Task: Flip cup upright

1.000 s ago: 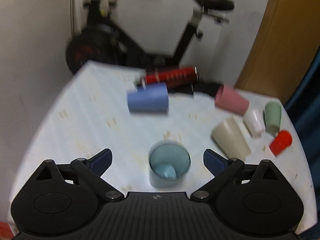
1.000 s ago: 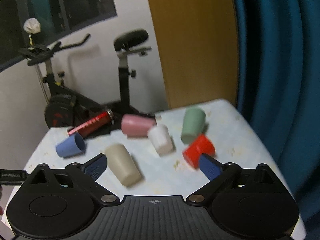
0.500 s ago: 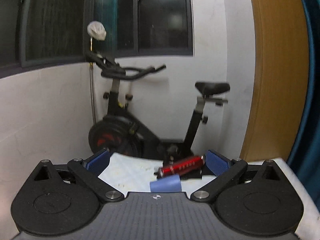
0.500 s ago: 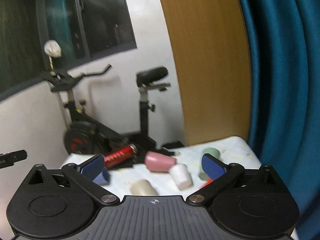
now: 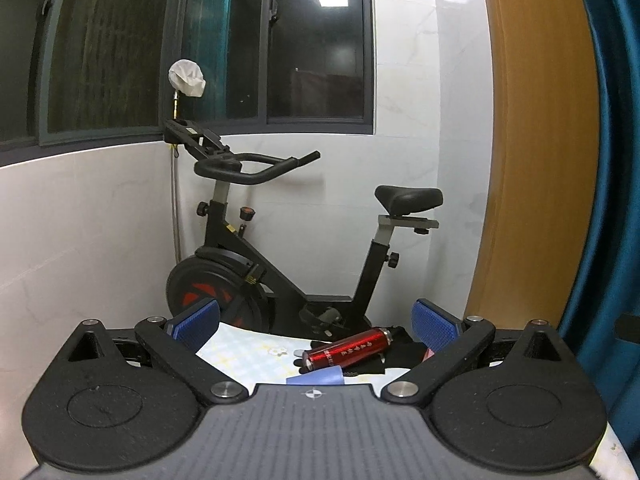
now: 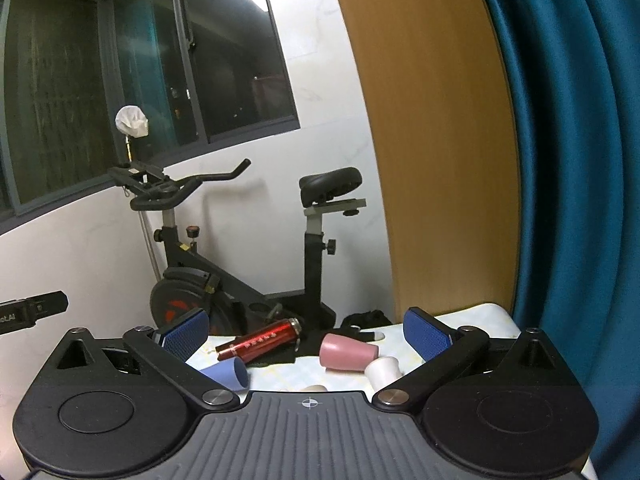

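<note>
Several cups lie on their sides on the white patterned table [image 6: 280, 376]. In the right wrist view a blue cup [image 6: 226, 374] lies at the left, a pink cup [image 6: 346, 354] in the middle and a white cup [image 6: 384, 372] beside it; the top of a beige cup [image 6: 314, 388] peeks over the gripper body. My right gripper [image 6: 304, 334] is open and empty, held level above the table's near side. My left gripper [image 5: 316, 322] is open and empty too; just the top of the blue cup [image 5: 316, 378] shows below it.
A red metal bottle [image 6: 260, 340] lies on a black cloth [image 6: 308, 346] at the table's far edge, also in the left wrist view [image 5: 348, 350]. An exercise bike [image 5: 256, 272] stands behind the table against the white wall. A wooden panel [image 6: 432, 140] and blue curtain [image 6: 568, 160] are at the right.
Both grippers have tilted up from looking down at the table to looking level at the room. The upright teal cup, green cup and red cup have dropped out of view. Both stayed open.
</note>
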A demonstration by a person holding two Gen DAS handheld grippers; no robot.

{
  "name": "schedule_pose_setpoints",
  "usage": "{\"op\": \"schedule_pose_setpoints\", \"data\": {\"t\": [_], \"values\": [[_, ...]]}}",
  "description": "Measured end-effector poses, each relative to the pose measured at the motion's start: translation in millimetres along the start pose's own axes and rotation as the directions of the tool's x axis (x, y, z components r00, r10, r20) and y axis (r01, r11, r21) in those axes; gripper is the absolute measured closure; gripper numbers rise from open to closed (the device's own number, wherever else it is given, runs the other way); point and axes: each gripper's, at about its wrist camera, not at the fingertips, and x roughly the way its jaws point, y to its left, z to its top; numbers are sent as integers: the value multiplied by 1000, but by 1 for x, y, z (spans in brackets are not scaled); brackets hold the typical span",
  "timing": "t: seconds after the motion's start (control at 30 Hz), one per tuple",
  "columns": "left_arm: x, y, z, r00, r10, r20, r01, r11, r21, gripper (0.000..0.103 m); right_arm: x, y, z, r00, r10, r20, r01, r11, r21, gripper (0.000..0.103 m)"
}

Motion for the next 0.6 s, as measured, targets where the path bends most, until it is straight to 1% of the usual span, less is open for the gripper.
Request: {"op": "schedule_pose_setpoints", "data": {"t": [0.23, 0.47, 0.6], "values": [[2, 2, -3, 1000, 13, -5, -13, 1000, 3, 0, 0, 1, -2, 1000, -3, -1, 3, 1000, 0, 0], [-2, -1, -3, 1000, 6, -6, -6, 1000, 16, 0, 0, 4, -2, 1000, -15, -3, 15, 1000, -10, 0], [-3, -1, -4, 1000, -18, -7, 18, 1000, 22, 0, -2, 5, -3, 1000, -22, -6, 22, 1000, -12, 0]]}}
